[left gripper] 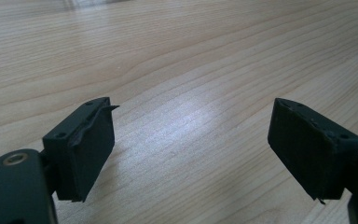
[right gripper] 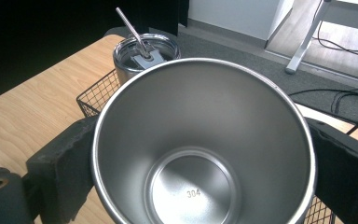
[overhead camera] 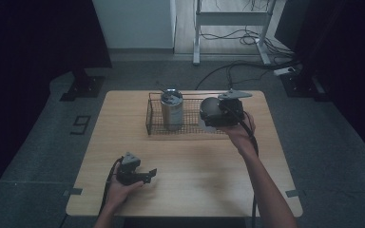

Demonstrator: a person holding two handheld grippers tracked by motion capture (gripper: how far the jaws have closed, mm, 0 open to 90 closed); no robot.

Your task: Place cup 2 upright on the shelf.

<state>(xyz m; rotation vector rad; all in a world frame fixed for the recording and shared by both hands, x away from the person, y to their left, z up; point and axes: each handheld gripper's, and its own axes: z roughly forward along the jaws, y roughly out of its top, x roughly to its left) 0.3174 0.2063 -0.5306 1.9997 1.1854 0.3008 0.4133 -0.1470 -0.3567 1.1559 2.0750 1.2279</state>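
**Steel cup held over the wire basket at the far edge**

The right gripper (overhead camera: 214,114) is up over the far right part of the tabletop (overhead camera: 190,166), and its fingers (right gripper: 60,163) are clamped on either side of an open steel cup (right gripper: 200,154). Looking down along that gripper, the cup's mouth faces the camera: a bright rim, a smooth empty inside, and "304" stamped on the bottom. From the high view the cup (overhead camera: 211,110) sits tilted in the gripper, at the right end of the wire basket (overhead camera: 156,121), and I cannot tell whether it touches the mesh.

The basket lies along the far edge of the tabletop, about the middle. In its left half stands a second steel tumbler (overhead camera: 171,109), upright, with a clear lid and a metal straw (right gripper: 131,29) slanting out of it. In the right gripper view this tumbler (right gripper: 144,53) is just behind the held cup's rim, with the basket's corner (right gripper: 95,95) below it.

The left gripper (overhead camera: 142,175) rests low near the near left corner of the tabletop, held in the person's left hand (overhead camera: 119,187). Its fingers (left gripper: 81,149) are spread wide apart, with bare wood between them.
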